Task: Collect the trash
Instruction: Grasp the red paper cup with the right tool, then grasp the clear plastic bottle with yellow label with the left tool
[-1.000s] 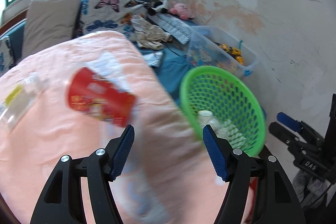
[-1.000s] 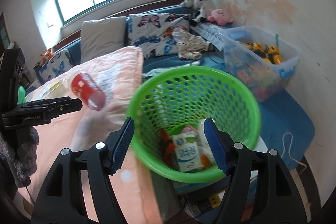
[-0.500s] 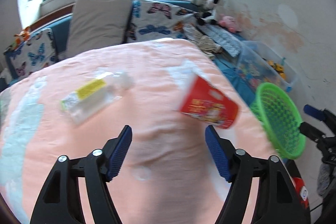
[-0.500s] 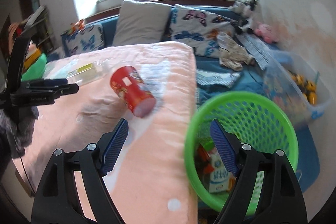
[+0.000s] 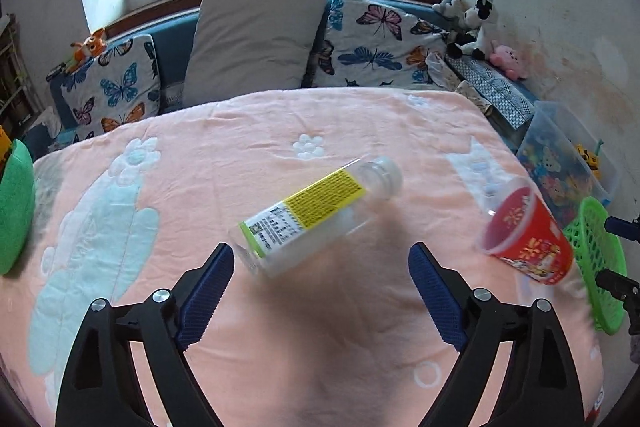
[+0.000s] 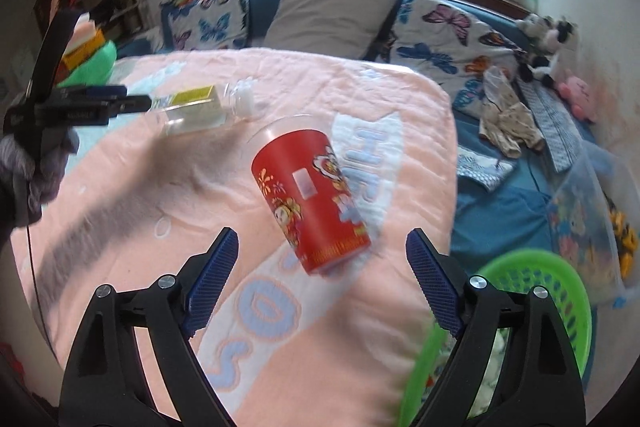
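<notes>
A clear plastic bottle (image 5: pixel 316 211) with a yellow and white label lies on its side on the pink blanket (image 5: pixel 240 147). My left gripper (image 5: pixel 320 291) is open and empty, just short of the bottle. A red plastic cup (image 6: pixel 312 199) lies on its side on the blanket; it also shows in the left wrist view (image 5: pixel 524 239). My right gripper (image 6: pixel 320 287) is open and empty, just short of the cup. A green mesh basket (image 6: pixel 532 307) with trash in it stands below the blanket's right edge. The bottle (image 6: pixel 200 107) and left gripper (image 6: pixel 120 99) show in the right wrist view.
Pillows (image 5: pixel 256 35) line the back of the bed. A clear toy bin (image 5: pixel 568 163) and clothes (image 6: pixel 508 123) lie to the right of the blanket. A green cushion (image 5: pixel 14 211) sits at the left edge. Stuffed toys (image 5: pixel 476 27) sit at the back right.
Both grippers have swung left, away from the green basket, and over the blanket. The bottle now lies before the left gripper and the red cup before the right. Both stay open.
</notes>
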`<state>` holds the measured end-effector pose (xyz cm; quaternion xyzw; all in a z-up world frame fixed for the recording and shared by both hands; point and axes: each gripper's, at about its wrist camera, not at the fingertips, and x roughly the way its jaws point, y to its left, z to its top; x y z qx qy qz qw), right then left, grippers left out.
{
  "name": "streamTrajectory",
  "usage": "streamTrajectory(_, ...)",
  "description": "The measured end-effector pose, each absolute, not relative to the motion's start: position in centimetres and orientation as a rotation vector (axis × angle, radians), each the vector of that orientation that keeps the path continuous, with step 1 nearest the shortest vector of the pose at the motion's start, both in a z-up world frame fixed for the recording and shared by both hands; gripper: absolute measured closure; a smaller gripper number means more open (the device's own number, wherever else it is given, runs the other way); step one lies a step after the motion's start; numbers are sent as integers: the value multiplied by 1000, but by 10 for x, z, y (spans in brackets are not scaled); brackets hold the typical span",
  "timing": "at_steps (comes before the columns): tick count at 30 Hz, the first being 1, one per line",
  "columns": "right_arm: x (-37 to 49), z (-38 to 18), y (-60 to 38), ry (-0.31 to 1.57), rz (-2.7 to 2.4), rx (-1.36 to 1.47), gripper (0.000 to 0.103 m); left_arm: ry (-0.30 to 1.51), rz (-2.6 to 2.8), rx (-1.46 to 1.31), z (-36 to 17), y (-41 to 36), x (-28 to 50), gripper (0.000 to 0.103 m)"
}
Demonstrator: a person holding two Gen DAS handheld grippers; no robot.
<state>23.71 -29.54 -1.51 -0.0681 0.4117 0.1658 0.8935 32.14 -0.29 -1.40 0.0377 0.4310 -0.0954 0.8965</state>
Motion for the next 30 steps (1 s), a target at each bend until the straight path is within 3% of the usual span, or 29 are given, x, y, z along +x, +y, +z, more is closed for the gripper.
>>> streamTrajectory(25,325,-73,-252,994,466,-280,15,990,-316,186,-68,-15,396,11)
streamTrajectory(29,324,-77,-246,999,474,-285,24,1001,-316,191,-73,-16,398,11)
streamTrajectory(30,323,-78,-245,999,470,-289,24,1007,-325,192,-74,-17,399,15)
